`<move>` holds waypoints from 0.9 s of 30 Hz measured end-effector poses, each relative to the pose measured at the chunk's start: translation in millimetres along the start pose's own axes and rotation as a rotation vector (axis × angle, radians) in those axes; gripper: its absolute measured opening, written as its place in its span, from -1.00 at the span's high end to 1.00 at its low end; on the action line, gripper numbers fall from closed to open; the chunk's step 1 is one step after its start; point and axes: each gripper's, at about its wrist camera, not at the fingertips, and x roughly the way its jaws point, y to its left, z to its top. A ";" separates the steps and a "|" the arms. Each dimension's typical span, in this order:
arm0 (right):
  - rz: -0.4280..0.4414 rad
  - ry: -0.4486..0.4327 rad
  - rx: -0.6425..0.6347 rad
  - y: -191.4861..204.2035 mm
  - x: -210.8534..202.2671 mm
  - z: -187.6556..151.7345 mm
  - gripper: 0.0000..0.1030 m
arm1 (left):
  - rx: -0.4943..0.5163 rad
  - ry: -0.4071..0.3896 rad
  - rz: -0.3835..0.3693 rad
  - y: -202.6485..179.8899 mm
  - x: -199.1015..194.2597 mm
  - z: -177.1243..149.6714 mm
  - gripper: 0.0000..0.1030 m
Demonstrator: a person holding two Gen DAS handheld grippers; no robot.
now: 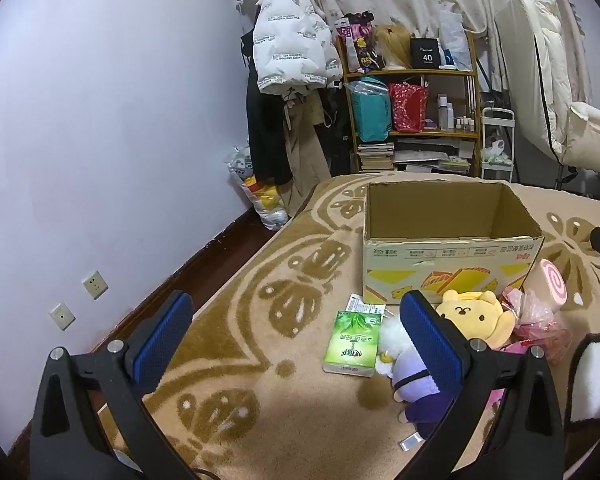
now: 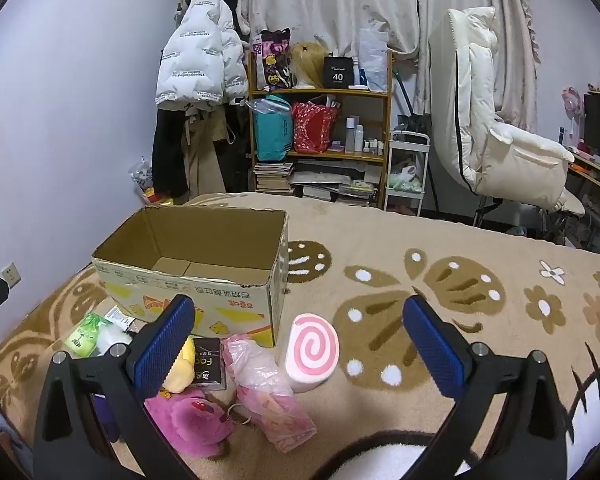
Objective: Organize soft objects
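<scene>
An open cardboard box (image 1: 452, 256) (image 2: 188, 284) stands on the patterned blanket with nothing in it. In front of it lie a yellow bear plush (image 1: 476, 316) (image 2: 182, 368), a white and purple plush (image 1: 408, 364), a pink plush (image 2: 192, 424), a pink swirl roll cushion (image 1: 554, 286) (image 2: 312, 350), a pink plastic bag (image 1: 540, 320) (image 2: 266, 392), a green tissue pack (image 1: 352, 342) (image 2: 85, 335) and a dark packet (image 2: 209, 364). My left gripper (image 1: 296, 332) hovers open, left of the pile. My right gripper (image 2: 298, 340) hovers open above the swirl cushion.
The beige and brown blanket (image 2: 460, 300) covers the bed. Behind it stand a wooden shelf (image 1: 412, 72) with bags and books, a coat rack with a white puffer jacket (image 1: 288, 40), a white padded chair (image 2: 496, 136) and a small white cart (image 2: 404, 160). Wall and floor lie left (image 1: 100, 120).
</scene>
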 end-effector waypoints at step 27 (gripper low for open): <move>0.016 0.012 0.011 0.1 0.9 -2.6 -1.00 | 0.003 0.006 0.000 -0.5 0.2 -1.5 -0.99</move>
